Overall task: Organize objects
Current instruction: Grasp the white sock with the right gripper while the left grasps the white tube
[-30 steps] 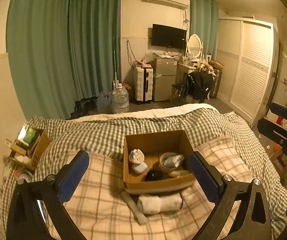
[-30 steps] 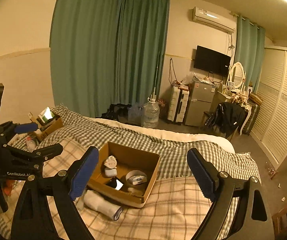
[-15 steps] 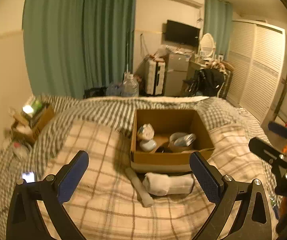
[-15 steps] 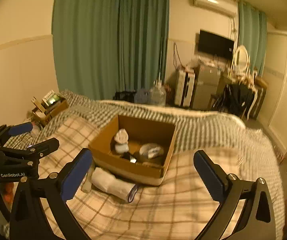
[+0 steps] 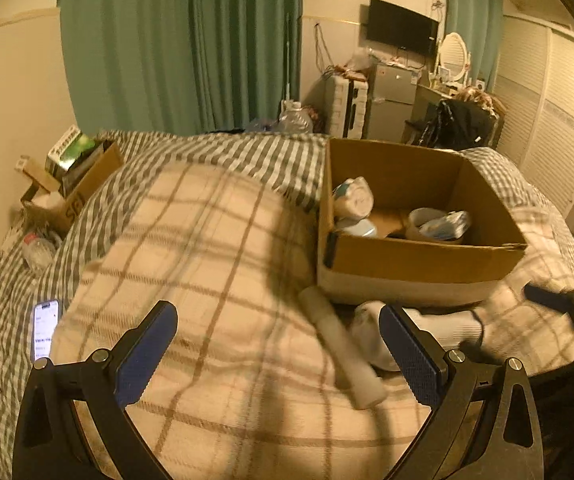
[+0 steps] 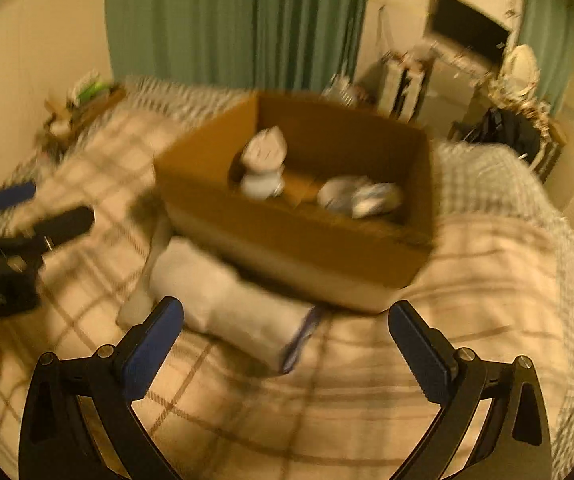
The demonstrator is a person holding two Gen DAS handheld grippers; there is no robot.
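An open cardboard box (image 5: 419, 264) sits on the plaid blanket and holds a small figurine (image 5: 353, 198) and a cup with a wrapper (image 5: 437, 224). In front of it lie a white tube (image 5: 341, 348) and a rolled white sock (image 5: 443, 330). My left gripper (image 5: 277, 354) is open and empty, low over the blanket, left of the tube. My right gripper (image 6: 285, 352) is open and empty just above the sock (image 6: 227, 304), near the box (image 6: 299, 236). The right view is blurred.
A phone (image 5: 45, 328) lies lit on the bed at the left. A second carton of items (image 5: 67, 184) stands at the bed's far left corner. The left gripper shows in the right wrist view (image 6: 11, 240). Curtains, fridge and wardrobe stand beyond the bed.
Both grippers have come down and forward toward the box, sock and tube, which now look much larger. Both stay open.
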